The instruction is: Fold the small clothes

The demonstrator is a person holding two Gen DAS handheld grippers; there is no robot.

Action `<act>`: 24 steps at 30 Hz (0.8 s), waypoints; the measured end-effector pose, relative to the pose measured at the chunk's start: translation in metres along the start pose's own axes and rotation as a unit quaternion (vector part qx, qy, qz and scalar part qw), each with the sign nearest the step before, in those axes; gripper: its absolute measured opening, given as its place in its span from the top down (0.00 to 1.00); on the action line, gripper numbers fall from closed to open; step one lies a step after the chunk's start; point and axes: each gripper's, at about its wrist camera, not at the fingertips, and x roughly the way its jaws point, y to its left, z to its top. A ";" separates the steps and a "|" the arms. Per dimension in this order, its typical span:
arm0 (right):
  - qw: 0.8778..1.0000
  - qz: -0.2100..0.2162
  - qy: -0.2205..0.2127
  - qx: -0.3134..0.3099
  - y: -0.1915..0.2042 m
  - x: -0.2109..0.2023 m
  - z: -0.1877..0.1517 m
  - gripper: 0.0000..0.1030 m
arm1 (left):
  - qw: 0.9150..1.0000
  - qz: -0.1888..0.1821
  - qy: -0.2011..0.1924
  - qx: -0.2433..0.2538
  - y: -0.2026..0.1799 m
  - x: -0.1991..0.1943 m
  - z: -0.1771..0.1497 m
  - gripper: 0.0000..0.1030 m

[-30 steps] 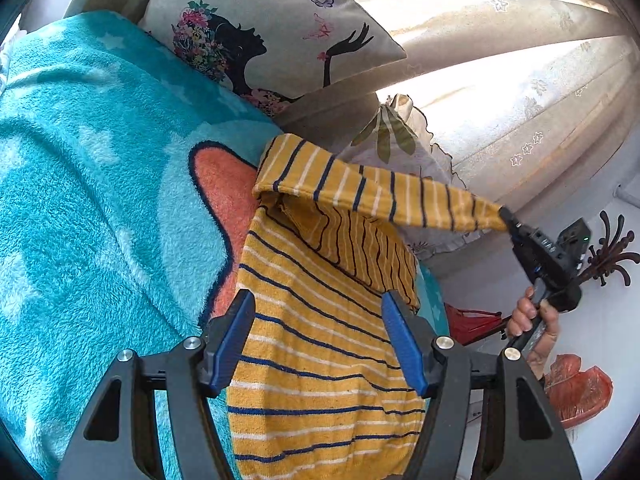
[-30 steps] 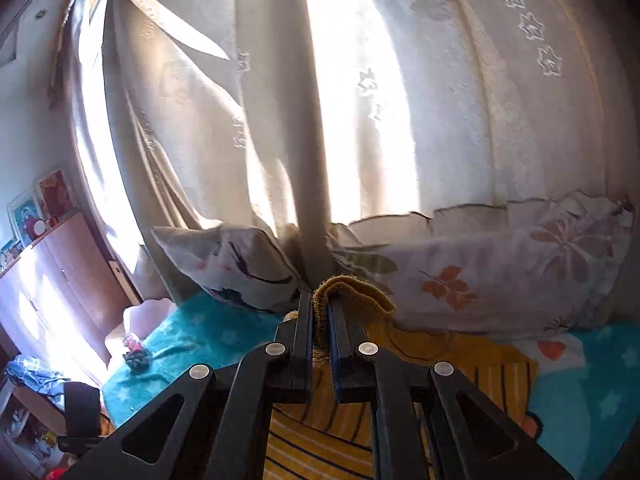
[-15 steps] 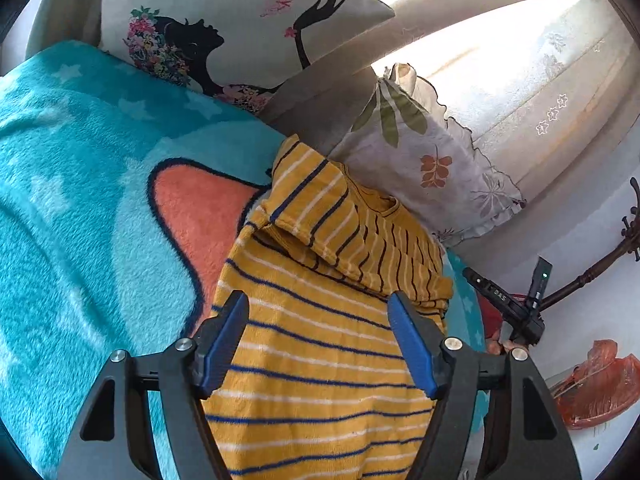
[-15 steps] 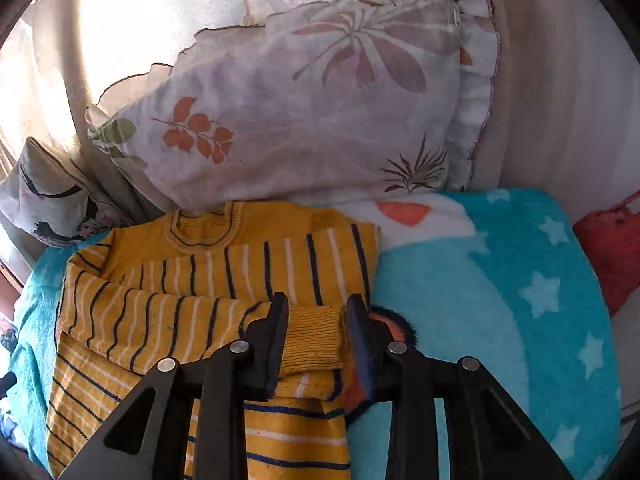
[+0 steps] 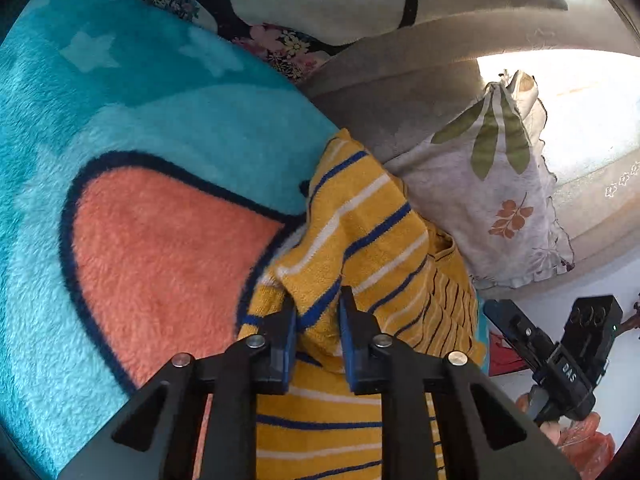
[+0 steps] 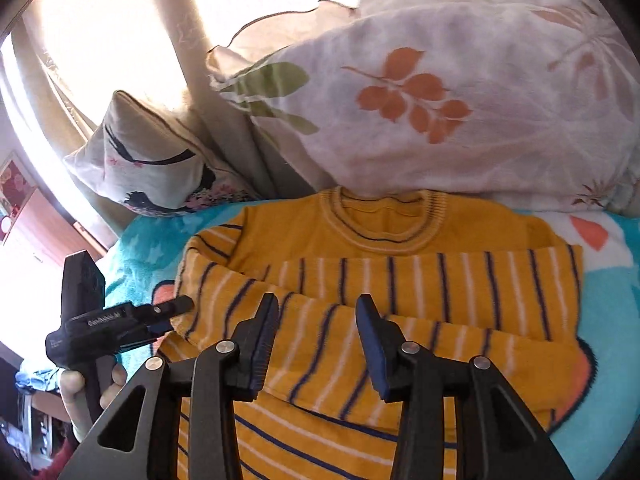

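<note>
- Left gripper (image 5: 318, 316) fingers were pinched on the yellow striped sweater's (image 6: 400, 272) sleeve (image 5: 360, 232).
- Right gripper (image 6: 316, 340) fingers hung apart, holding nothing, over the sweater.
- Sweater lay on the teal blanket (image 5: 120, 120), collar by the leaf pillow (image 6: 440, 100).

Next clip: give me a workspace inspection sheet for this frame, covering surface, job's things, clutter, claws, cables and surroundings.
Surface: teal star blanket with an orange patch, spread flat.
Job's things: yellow striped sweater lying neck towards the pillows, both sleeves folded across its chest.
Clutter: nothing seen on the blanket beyond the sweater.
Claws: left claw closed on the sweater's sleeve edge; right claw open above the folded sleeves, holding nothing.
Cables: nothing seen.
Surroundings: leaf-print pillow and silhouette-print pillow behind the sweater, sunlit curtain beyond them.
</note>
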 end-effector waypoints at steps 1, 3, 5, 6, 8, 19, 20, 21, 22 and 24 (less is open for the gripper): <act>1.000 0.011 0.007 -0.005 0.008 0.012 0.006 0.48 | 1.000 0.000 -0.006 -0.002 0.005 -0.003 -0.003 0.86; 0.999 0.028 0.021 -0.014 0.024 0.039 0.018 0.44 | 1.000 0.004 -0.013 0.004 0.011 -0.001 -0.007 0.87; 0.998 0.040 0.043 -0.014 0.036 0.073 0.030 0.44 | 1.000 -0.006 -0.021 0.009 0.015 0.003 -0.010 0.88; 0.998 0.044 0.054 -0.009 0.039 0.086 0.034 0.44 | 1.000 -0.009 -0.025 0.013 0.016 0.003 -0.012 0.88; 0.995 0.056 0.077 0.009 0.044 0.118 0.043 0.44 | 0.999 -0.010 -0.029 0.021 0.016 0.001 -0.013 0.88; 0.985 0.103 0.139 -0.026 0.086 0.177 0.056 0.96 | 0.999 -0.004 -0.034 0.029 0.013 -0.001 -0.019 0.87; 0.989 0.080 0.119 -0.048 0.092 0.170 0.063 0.96 | 0.999 -0.001 -0.036 0.031 0.011 0.000 -0.019 0.87; 0.991 0.066 0.105 -0.055 0.096 0.166 0.069 0.96 | 0.999 0.003 -0.037 0.034 0.009 0.000 -0.020 0.87; 0.993 0.056 0.092 -0.058 0.098 0.162 0.075 0.96 | 0.999 0.006 -0.038 0.036 0.007 0.000 -0.020 0.87; 0.994 0.028 0.069 -0.078 0.106 0.159 0.085 0.96 | 0.998 0.010 -0.040 0.040 0.003 0.000 -0.021 0.87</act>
